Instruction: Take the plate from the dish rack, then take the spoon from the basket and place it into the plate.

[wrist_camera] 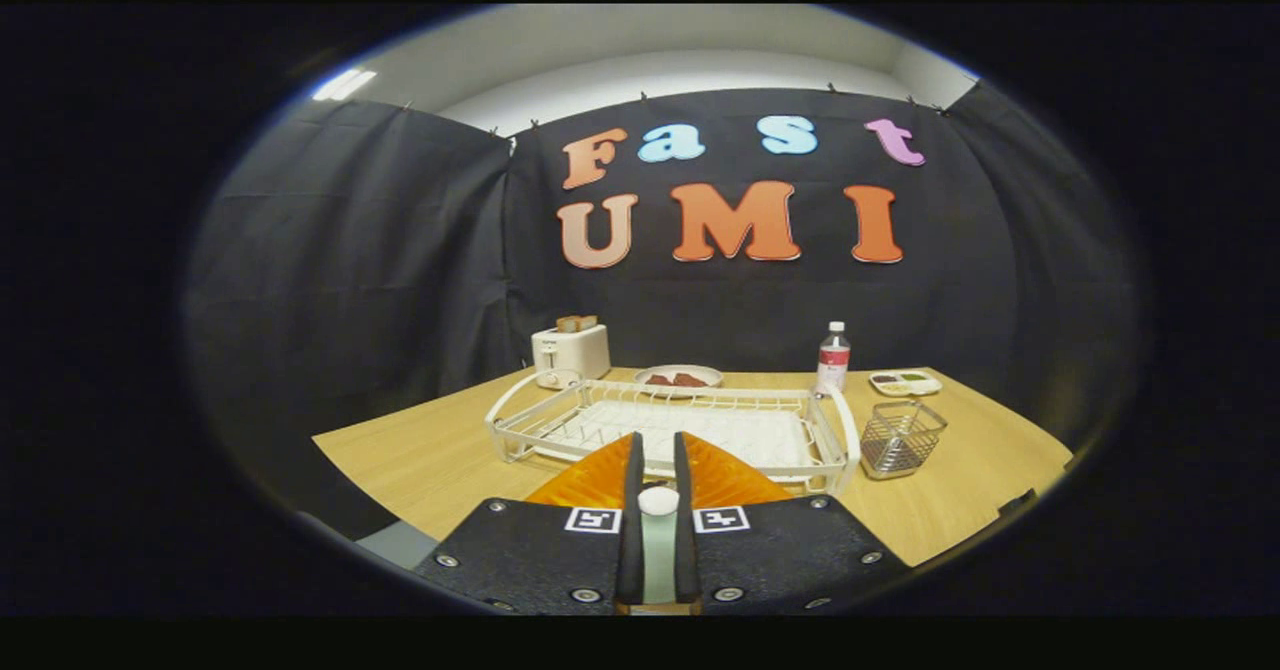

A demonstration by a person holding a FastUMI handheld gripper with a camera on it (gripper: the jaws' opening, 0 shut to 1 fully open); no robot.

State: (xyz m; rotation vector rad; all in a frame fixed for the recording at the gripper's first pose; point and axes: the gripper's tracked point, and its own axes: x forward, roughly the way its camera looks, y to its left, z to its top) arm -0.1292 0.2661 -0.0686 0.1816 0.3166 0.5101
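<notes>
- Gripper (pixel 658 450): fingers pinching the spoon (pixel 658 540) by its handle.
- Orange plate (pixel 720 475): directly below the fingertips.
- Dish rack (pixel 520 420): just ahead.
- Wire basket (pixel 900 437): ahead, right of rack.

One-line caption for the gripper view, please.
Gripper shut on a pale spoon handle over an orange plate, before the white dish rack and wire basket.

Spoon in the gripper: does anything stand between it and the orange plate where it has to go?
Nothing visible does. The gripper is shut on the pale spoon, and the orange plate lies just beneath its fingers, in front of the white dish rack. The fingers hide the plate's middle.
</notes>
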